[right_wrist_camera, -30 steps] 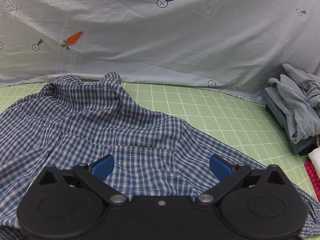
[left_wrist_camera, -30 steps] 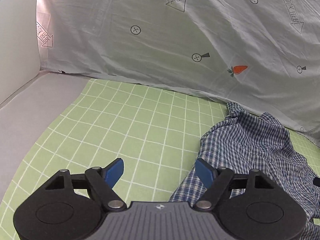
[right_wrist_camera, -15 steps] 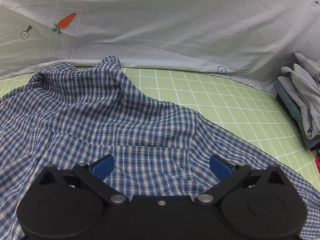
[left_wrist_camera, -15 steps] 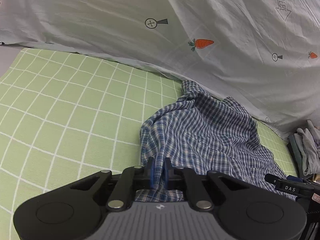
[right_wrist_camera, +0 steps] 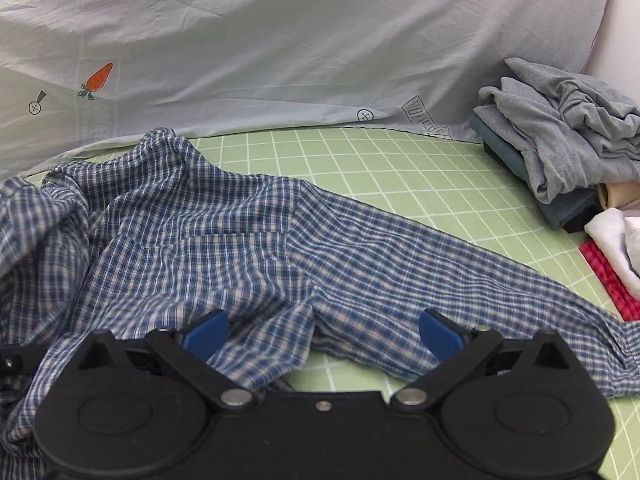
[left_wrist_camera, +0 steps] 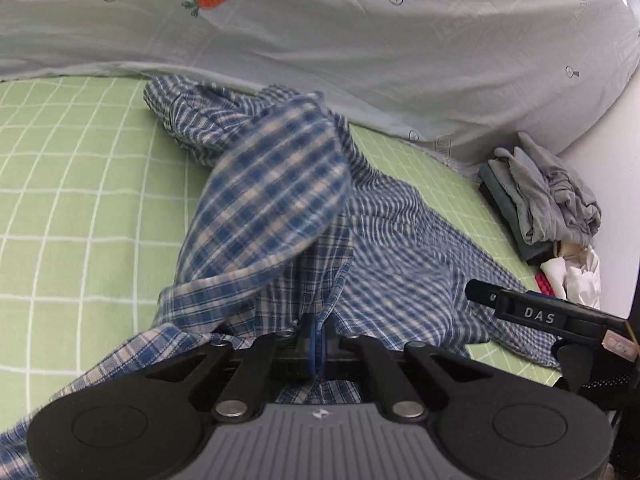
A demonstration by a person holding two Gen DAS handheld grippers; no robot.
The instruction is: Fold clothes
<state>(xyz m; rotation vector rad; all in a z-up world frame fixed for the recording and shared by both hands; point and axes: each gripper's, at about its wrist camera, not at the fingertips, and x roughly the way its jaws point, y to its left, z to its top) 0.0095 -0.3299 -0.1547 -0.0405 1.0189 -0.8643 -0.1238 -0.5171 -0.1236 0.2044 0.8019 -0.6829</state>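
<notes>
A blue and white checked shirt (left_wrist_camera: 276, 200) lies crumpled on the green grid mat (left_wrist_camera: 80, 184); it also shows in the right wrist view (right_wrist_camera: 224, 240). My left gripper (left_wrist_camera: 318, 344) is shut on an edge of the shirt and lifts a billowing fold of it above the mat. My right gripper (right_wrist_camera: 322, 334) is open, low over the shirt's front edge, with cloth between its blue pads (right_wrist_camera: 206, 334). The right gripper's body also shows in the left wrist view (left_wrist_camera: 540, 316) at the lower right.
A pale sheet with carrot prints (right_wrist_camera: 280, 48) hangs behind the mat. A stack of folded grey clothes (right_wrist_camera: 560, 152) sits at the right, with white (right_wrist_camera: 616, 240) and red (right_wrist_camera: 608, 280) items beside it.
My left gripper went from open to shut on the shirt's edge, then lifted and pulled it, raising a fold. My right gripper stayed open and moved lower toward the shirt's front edge.
</notes>
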